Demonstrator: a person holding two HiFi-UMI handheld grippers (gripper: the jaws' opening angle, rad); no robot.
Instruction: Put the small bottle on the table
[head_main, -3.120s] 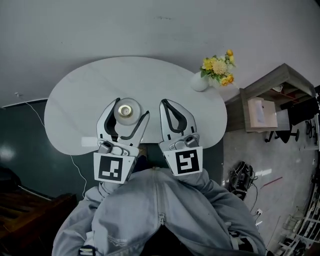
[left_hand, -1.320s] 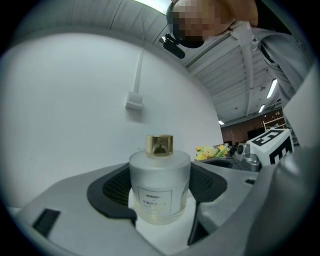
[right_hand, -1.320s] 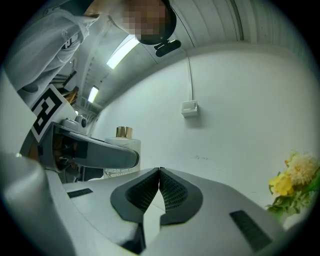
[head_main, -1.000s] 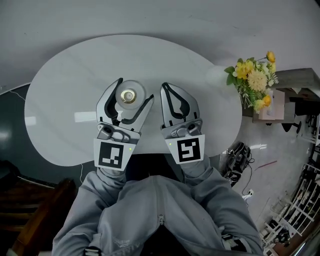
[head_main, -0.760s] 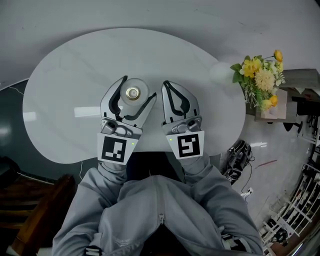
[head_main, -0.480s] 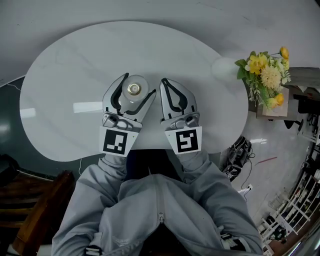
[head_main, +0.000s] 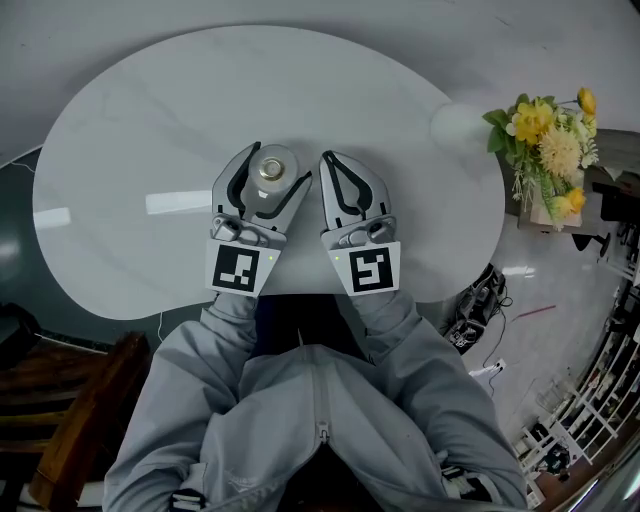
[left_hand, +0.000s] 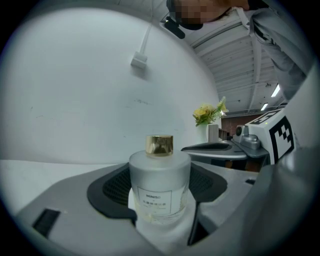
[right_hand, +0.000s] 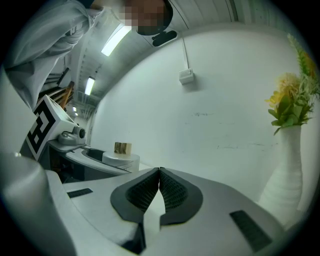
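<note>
Head view looked down on a white table (head_main: 130, 150), and we held both grippers over its near edge, side by side. The right gripper (head_main: 327, 160) had its jaws pressed together on nothing. Flowers (head_main: 548, 120) in a white vase (right_hand: 287, 170) stood at the table's right end. The left gripper (head_main: 275, 168) pinched the bottle (left_hand: 160, 187), frosted with a gold cap, upright above the tabletop. We could not tell whether its base touched the table.

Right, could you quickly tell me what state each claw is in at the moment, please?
Left claw: closed on the small bottle.
Right claw: closed, with nothing between its jaws.
</note>
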